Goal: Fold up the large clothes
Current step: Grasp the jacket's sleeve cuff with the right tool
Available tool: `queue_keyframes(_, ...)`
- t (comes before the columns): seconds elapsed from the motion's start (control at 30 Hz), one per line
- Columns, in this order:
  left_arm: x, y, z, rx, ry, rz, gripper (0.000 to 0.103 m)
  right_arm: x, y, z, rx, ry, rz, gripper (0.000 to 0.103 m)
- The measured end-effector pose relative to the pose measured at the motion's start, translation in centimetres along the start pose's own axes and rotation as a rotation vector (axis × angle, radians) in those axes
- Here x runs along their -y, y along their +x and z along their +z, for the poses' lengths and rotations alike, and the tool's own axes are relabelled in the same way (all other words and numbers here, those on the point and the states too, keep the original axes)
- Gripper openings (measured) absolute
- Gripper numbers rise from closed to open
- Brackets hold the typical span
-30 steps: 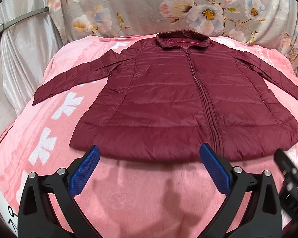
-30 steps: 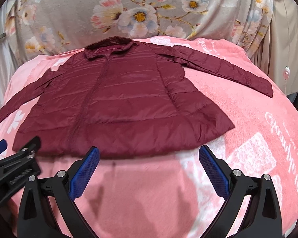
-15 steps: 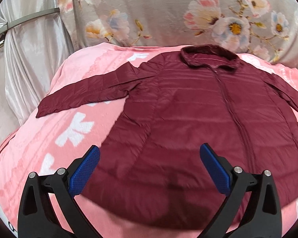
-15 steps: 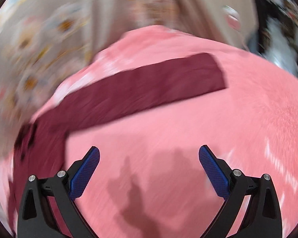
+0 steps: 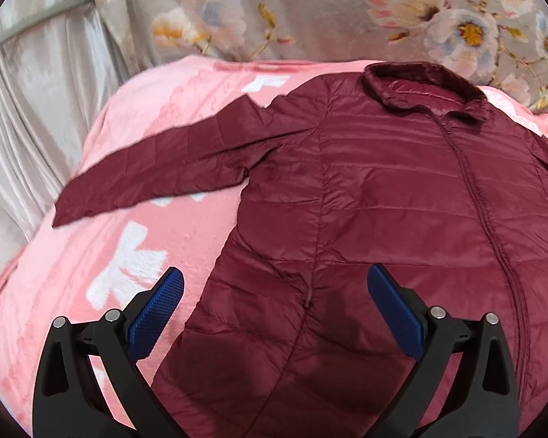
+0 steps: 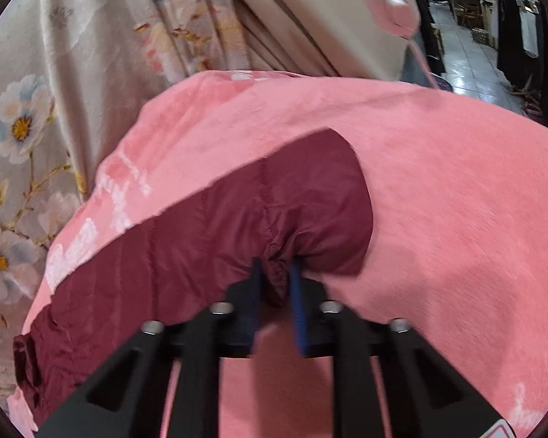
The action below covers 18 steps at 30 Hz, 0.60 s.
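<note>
1. I am keeping the left tongs [image 5: 272,304] spread wide and empty, hovering over the jacket [image 5: 402,219] at lower centre of the left view; the jacket is lying flat and zipped on the pink blanket [image 5: 102,255].
2. I am closing the right tongs [image 6: 277,284]: they have just been pinching shut on the right sleeve [image 6: 208,241] near its cuff, with fabric bunching between the pads.
3. Step in hand, as I am judging it: the first fold, the sleeve.
4. The next move is calling for carrying this sleeve inward across the body without dragging the jacket.
</note>
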<state>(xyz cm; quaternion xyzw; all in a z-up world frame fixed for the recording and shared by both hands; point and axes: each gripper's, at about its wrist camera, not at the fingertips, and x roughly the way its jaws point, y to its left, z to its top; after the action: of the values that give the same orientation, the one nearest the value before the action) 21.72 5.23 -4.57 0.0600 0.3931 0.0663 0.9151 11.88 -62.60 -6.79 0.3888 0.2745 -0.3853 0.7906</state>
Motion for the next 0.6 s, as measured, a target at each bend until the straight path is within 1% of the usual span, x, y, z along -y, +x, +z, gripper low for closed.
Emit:
queue_keyframes(0.03,-0.3,0.4,0.1,0.001,-0.008,0.007,0.098,-0.7,-0.9,-0.1,0.019,-0.021,0.006,0.008)
queue_keyframes(0.1,-0.7,0.7,0.1,0.004,-0.017,0.019,0.098,-5.3,-3.1,-0.3,0.064,-0.129,0.077,0.007)
queue_keyframes(0.13,-0.8,0.8,0.1,0.003,-0.022,0.022,0.098,-9.0,-4.9,-1.0,0.092,-0.221,0.139,0.007)
queue_keyframes(0.17,-1.0,1.0,0.2,0.000,-0.032,0.023,0.098,-11.8,-6.3,-2.0,0.112,-0.296,0.190,0.007)
queue_keyframes(0.2,-1.2,1.1,0.3,-0.004,-0.043,0.023,0.098,-15.5,-8.2,-3.8,0.131,-0.396,0.258,0.007)
queue_keyframes(0.23,-1.4,1.2,0.3,-0.005,-0.053,0.023,0.098,-18.0,-9.4,-5.3,0.138,-0.464,0.305,0.007)
queue_keyframes(0.27,-1.5,1.4,0.4,-0.009,-0.064,0.020,0.098,-21.8,-11.1,-8.1,0.136,-0.567,0.382,0.007)
queue_keyframes(0.3,-1.6,1.5,0.4,-0.014,-0.073,0.015,0.098,-24.4,-12.2,-10.7,0.121,-0.642,0.448,0.006)
queue_keyframes(0.37,-1.9,1.5,0.3,-0.019,-0.083,0.006,0.098,-28.0,-13.5,-15.3,0.077,-0.741,0.550,0.006)
queue_keyframes(0.4,-2.0,1.5,0.3,-0.019,-0.083,0.005,0.098,-30.2,-14.0,-18.7,0.033,-0.802,0.609,0.006)
queue_keyframes(0.43,-2.2,1.4,0.2,-0.018,-0.083,0.005,0.098,-31.7,-14.1,-21.4,-0.006,-0.847,0.646,0.006)
queue_keyframes(0.47,-2.4,1.4,0.2,-0.016,-0.087,0.004,0.098,-32.6,-14.0,-23.2,-0.032,-0.877,0.665,0.006)
queue_keyframes(0.5,-2.7,1.4,0.2,-0.016,-0.093,0.001,0.098,-34.0,-13.7,-26.4,-0.075,-0.935,0.686,0.006)
queue_keyframes(0.6,-3.4,1.5,0.3,-0.019,-0.111,-0.021,0.098,-36.0,-12.1,-32.4,-0.168,-1.039,0.696,0.008)
